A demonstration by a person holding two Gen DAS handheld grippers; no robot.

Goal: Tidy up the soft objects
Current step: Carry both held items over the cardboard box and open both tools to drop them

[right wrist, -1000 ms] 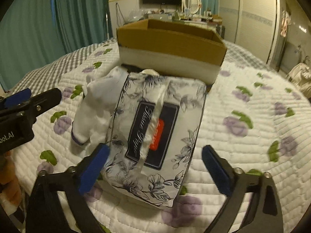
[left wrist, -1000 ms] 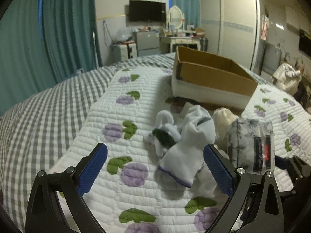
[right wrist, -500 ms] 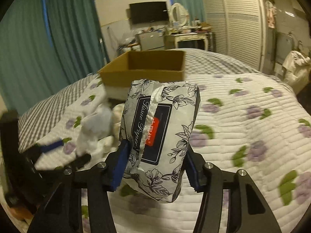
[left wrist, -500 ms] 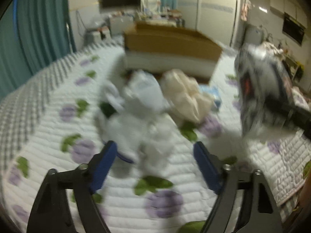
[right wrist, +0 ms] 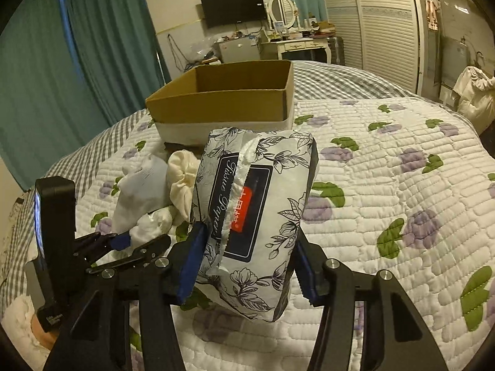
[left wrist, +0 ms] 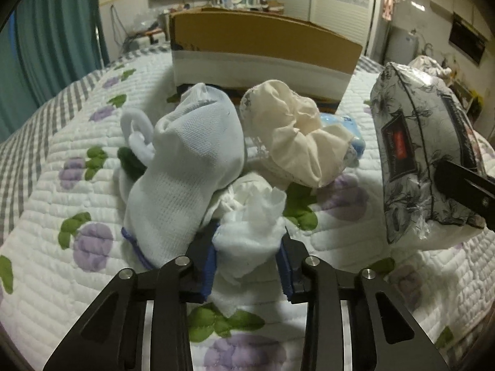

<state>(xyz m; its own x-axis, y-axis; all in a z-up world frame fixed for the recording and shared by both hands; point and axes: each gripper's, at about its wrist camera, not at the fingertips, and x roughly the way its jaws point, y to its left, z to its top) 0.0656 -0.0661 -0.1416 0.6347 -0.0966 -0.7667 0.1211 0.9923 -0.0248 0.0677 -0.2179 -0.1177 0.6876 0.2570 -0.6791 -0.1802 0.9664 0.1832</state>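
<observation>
My right gripper (right wrist: 247, 262) is shut on a floral tissue paper pack (right wrist: 253, 210) and holds it above the quilt; the pack also shows at the right of the left wrist view (left wrist: 423, 160). My left gripper (left wrist: 247, 262) is shut on a crumpled white tissue (left wrist: 250, 225) lying on the quilt. Beside it lie a white sock (left wrist: 185, 179), a cream scrunchie (left wrist: 294, 142) and a small blue item (left wrist: 340, 123). An open cardboard box (right wrist: 229, 99) stands behind the pile.
The quilted bedspread (right wrist: 402, 201) with purple flowers covers the bed. Teal curtains (right wrist: 62, 77) hang at left, a wardrobe (right wrist: 380, 31) at right, a TV (right wrist: 233, 7) and dresser at the back. A white bag (right wrist: 473, 92) sits off the bed's right side.
My left gripper has moved in and closed on the white tissue. My right gripper, holding the tissue pack, has lifted it a little higher above the quilt.
</observation>
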